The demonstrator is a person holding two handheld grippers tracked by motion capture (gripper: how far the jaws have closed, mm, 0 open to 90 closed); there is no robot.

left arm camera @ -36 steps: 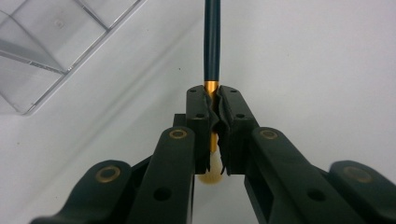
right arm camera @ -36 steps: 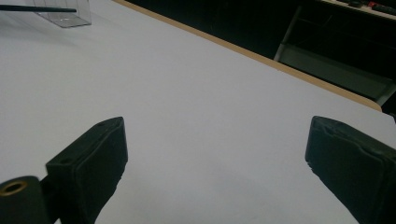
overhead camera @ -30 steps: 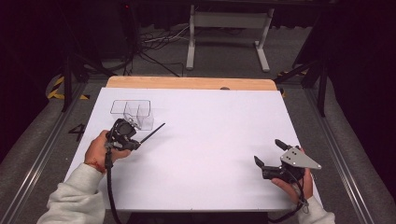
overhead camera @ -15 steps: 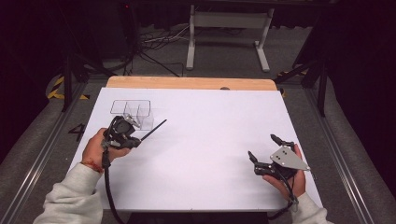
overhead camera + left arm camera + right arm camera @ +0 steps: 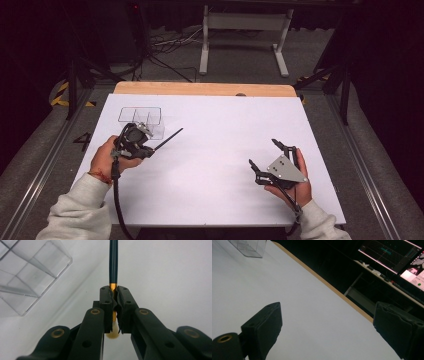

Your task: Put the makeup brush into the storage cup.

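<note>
Left side first: your left gripper point(image 5: 142, 145) has the brush point(image 5: 113, 262) clamped, jaws pinched tight on the gold ferrule, the pale bristles poking out behind the pads toward you and the dark handle running forward past the tips. From above, that handle slants up and to the right, clear of the tabletop point(image 5: 225, 130). Just beyond your left hand point(image 5: 107, 157) sits the clear organizer point(image 5: 142, 120), its open compartments right next to the gripper, touching nothing as far as I can tell.

I'd call this the carry step: brush in hand, headed for one of those compartments. The next move looks like a turn of the wrist, because the handle points away from the organizer, off to the right. You'd need to swing the brush upright over a compartment, then lower it in before letting the jaws part. Watch the thin clear walls; a long handle could knock the organizer along the tabletop.

Your left forearm comes in low from the bottom corner, hand wrapped round the gripper body, cable trailing back along the sleeve.

Over to the right: your right gripper point(image 5: 275, 155) is well apart from all that, held above the near right of the tabletop, grey plate up, jaws spread wide and holding nothing. Its view looks across bare white surface toward the far edge.
</note>
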